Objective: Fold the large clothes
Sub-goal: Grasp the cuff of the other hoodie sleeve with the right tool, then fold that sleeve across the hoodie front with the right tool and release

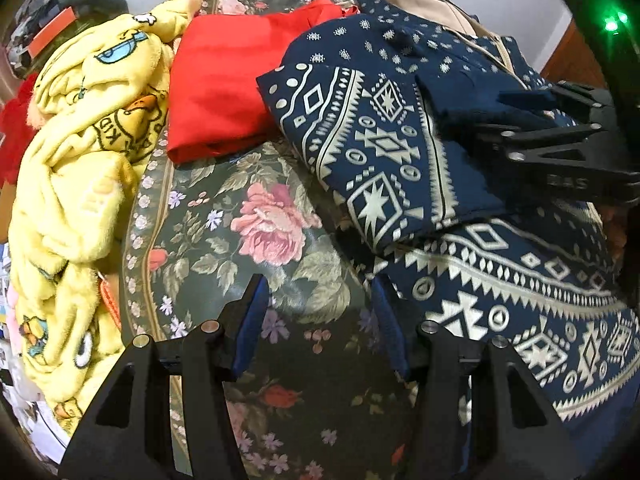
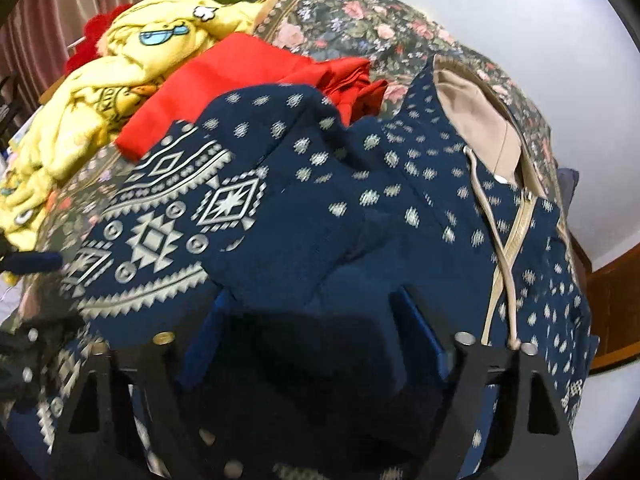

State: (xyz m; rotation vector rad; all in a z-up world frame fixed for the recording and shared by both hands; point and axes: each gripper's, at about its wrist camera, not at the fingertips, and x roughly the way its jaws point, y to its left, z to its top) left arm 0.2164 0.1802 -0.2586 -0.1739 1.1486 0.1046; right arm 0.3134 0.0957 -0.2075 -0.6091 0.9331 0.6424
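A navy hoodie with white geometric patterns (image 1: 400, 152) (image 2: 320, 208) lies on a floral bedspread (image 1: 260, 240), with a sleeve folded across its body. Its beige-lined hood (image 2: 472, 120) and drawstrings point to the far side. My left gripper (image 1: 320, 320) is open and empty, hovering over the bedspread just left of the hoodie's hem. My right gripper (image 2: 316, 320) is open, low over the hoodie's middle, with cloth between its jaws but not pinched; it also shows in the left wrist view (image 1: 540, 140), resting over the folded sleeve.
A folded red garment (image 1: 224, 80) (image 2: 224, 80) lies beyond the hoodie. A crumpled yellow cartoon-print fleece (image 1: 80, 180) (image 2: 100, 100) lies at the left. A white wall (image 2: 540, 40) and wooden trim (image 2: 612, 300) are at the right.
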